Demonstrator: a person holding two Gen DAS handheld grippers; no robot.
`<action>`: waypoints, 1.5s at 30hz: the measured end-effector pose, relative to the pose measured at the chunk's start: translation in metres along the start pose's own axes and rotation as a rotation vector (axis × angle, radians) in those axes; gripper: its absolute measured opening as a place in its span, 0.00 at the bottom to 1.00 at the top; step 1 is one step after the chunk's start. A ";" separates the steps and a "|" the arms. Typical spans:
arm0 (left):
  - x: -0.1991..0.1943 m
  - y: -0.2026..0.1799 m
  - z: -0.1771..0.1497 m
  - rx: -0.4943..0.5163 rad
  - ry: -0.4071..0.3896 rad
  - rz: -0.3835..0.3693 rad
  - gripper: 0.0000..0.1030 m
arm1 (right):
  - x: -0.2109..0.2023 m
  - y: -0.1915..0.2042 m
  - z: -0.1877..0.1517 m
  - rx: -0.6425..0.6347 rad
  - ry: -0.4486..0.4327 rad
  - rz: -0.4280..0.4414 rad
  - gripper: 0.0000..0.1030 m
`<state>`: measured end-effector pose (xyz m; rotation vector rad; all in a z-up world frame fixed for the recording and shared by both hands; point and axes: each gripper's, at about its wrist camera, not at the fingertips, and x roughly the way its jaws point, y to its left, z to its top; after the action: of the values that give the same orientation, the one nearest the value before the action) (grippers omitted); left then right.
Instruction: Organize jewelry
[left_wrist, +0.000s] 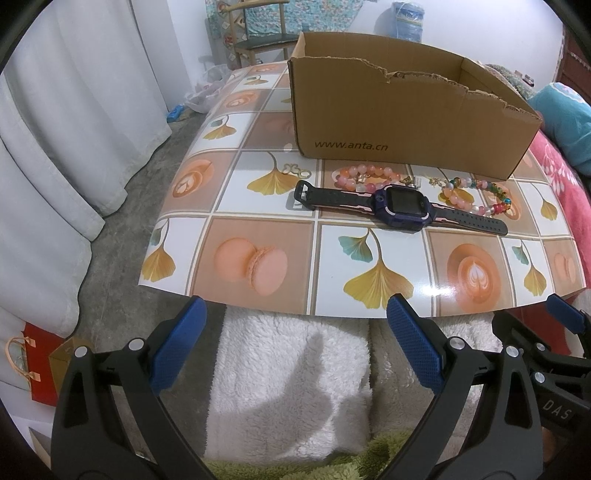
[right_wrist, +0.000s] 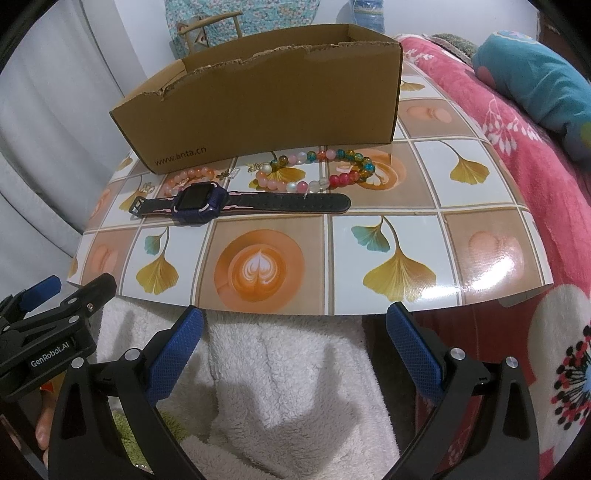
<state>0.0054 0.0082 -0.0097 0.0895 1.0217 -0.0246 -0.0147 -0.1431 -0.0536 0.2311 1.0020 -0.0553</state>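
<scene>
We hold both tools back from the work, at the near edge of the patterned board (left_wrist: 258, 266), and nothing is picked up yet. The left gripper (left_wrist: 295, 343) has its jaws spread wide with only the white fleece (left_wrist: 288, 362) under them; the right gripper (right_wrist: 295, 343) is the same, released and empty.

All the jewelry lies on the board, just in front of the cardboard box (left_wrist: 388, 122). In the left view the watch (left_wrist: 400, 205) is at about 1 o'clock from our jaws, lying flat with its strap stretched out. Behind it, toward 12 o'clock, is the pink bead bracelet (left_wrist: 364, 177), touching the watch strap as far as we can see. The multicolour bead bracelet (right_wrist: 321, 170) is at 12 o'clock in the right view, between the watch and the box wall. A small gold charm (left_wrist: 295, 170) lies at 12 o'clock in the left view, a little apart from the others.

We judge the task to be at its start: every piece is outside the box (its inside is hidden from both cameras, so we cannot tell if something already lies there). What is left is to carry each piece, one by one, into the box.
</scene>
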 end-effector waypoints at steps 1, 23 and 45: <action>0.000 -0.001 0.000 0.000 0.000 0.000 0.92 | 0.000 0.000 0.000 0.000 0.000 0.000 0.94; 0.014 0.000 0.002 0.004 0.024 0.008 0.92 | 0.004 -0.010 0.007 -0.011 -0.024 -0.027 0.94; 0.041 0.034 0.049 0.010 -0.173 -0.221 0.92 | 0.021 -0.033 0.055 -0.066 -0.096 0.007 0.94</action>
<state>0.0705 0.0387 -0.0175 -0.0169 0.8545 -0.2355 0.0369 -0.1856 -0.0486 0.1703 0.9062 -0.0269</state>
